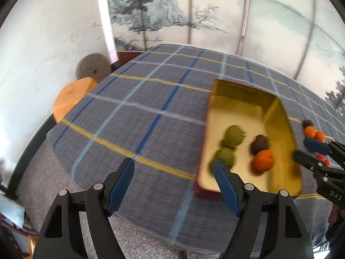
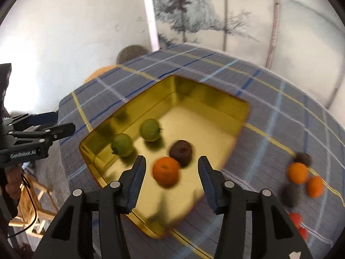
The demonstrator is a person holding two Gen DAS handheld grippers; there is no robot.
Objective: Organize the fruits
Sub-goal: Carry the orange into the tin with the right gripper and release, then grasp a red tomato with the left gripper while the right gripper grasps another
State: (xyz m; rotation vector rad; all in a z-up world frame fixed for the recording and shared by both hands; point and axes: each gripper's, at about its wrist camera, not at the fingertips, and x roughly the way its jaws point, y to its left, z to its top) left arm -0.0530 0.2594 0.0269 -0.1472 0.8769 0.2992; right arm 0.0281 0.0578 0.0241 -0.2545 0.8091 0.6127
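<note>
A gold tin tray (image 1: 241, 99) (image 2: 211, 116) lies on a blue plaid cloth. In it are two green fruits (image 1: 232, 135) (image 2: 149, 129), a dark brown fruit (image 1: 259, 144) (image 2: 181, 152) and an orange (image 1: 262, 160) (image 2: 166, 171). My right gripper (image 2: 171, 180) is open above the tray, its jaws either side of the orange, which looks free of the fingers. It also shows in the left wrist view (image 1: 310, 151). My left gripper (image 1: 174, 183) is open and empty, left of the tray; it also shows in the right wrist view (image 2: 58, 124).
Loose fruits lie on the cloth right of the tray: two oranges (image 2: 298, 172), dark fruits (image 2: 303, 158) and red ones (image 2: 296, 219). An orange stool (image 1: 71, 96) and a grey round object (image 1: 93, 67) stand by the white wall. A wooden rack (image 2: 32, 202) is below left.
</note>
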